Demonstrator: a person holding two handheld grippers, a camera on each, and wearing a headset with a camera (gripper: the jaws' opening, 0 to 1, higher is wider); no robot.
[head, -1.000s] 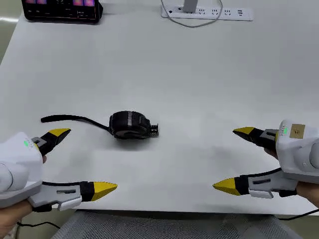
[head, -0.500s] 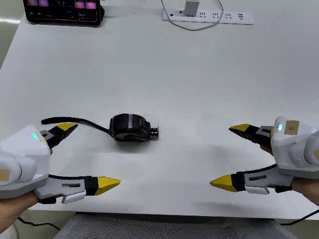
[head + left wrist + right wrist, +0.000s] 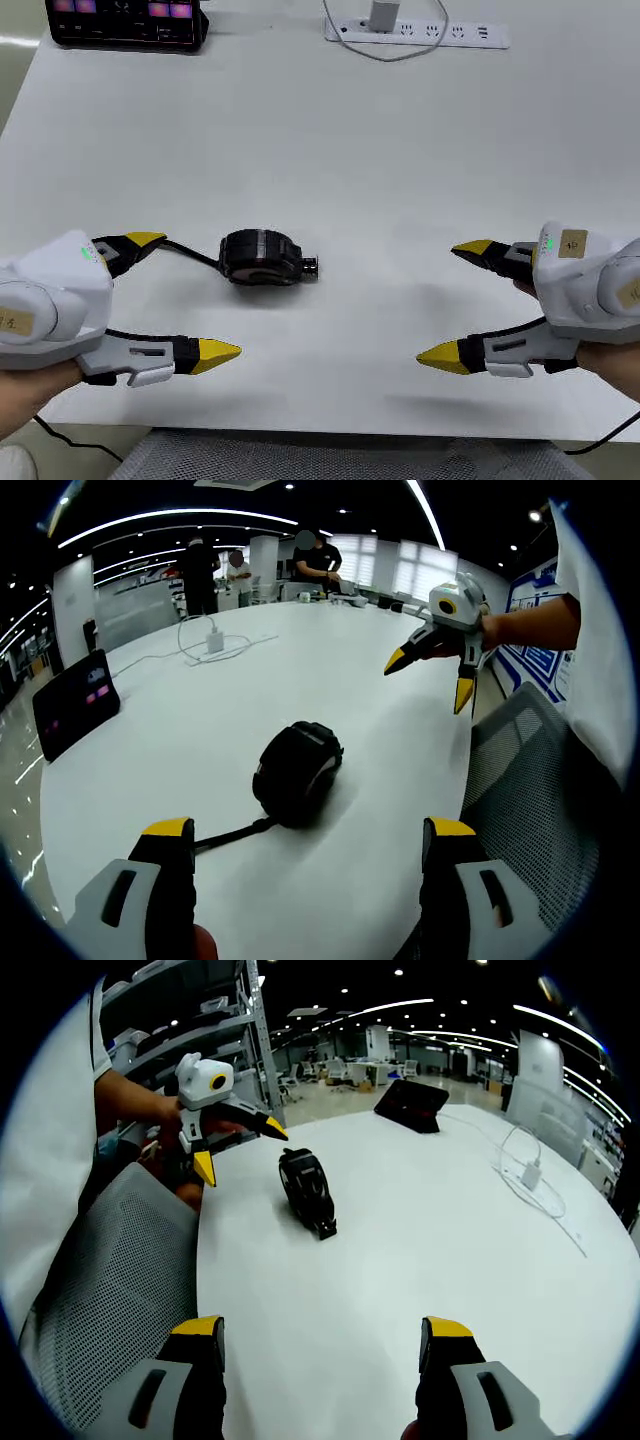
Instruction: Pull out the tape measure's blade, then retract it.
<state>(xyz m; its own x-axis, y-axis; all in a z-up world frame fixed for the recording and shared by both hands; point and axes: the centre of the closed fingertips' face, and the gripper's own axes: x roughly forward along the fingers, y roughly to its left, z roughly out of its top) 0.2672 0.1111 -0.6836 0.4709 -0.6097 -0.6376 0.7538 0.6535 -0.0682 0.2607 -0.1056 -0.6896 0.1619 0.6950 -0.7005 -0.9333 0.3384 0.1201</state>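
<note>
The broad white bench [image 3: 400, 180] carried everything, and much of its surface lay bare. The left gripper [image 3: 190, 295], white-bodied with black arms and yellow tips, hovered over the near left edge. Its jaws were spread wide with nothing between them. The matching right gripper [image 3: 442, 300] hung over the near right side, its jaws just as wide and just as empty. Both pointed inward toward the middle of the bench.

At the far left corner lay a dark flat screen with a lit display [image 3: 125, 20]. Along the far edge ran a white power strip [image 3: 415, 30] with a plug and cable.

The round black tape measure case [image 3: 262, 258] sat on the bench between the two grippers, near the left one and well apart from the right. Its thin black wrist strap [image 3: 185, 250] trailed off to the left, close by the left gripper's far jaw. The small blade hook [image 3: 310, 266] poked out on the side facing the right gripper, and no length of blade showed outside the case.

The task appeared to be at its approach stage, since neither gripper touched the tape measure. The next move probably called for the left gripper to close around the case and steady it. The right gripper would then come in low, pinch the small hook and draw it straight away from the case.
</note>
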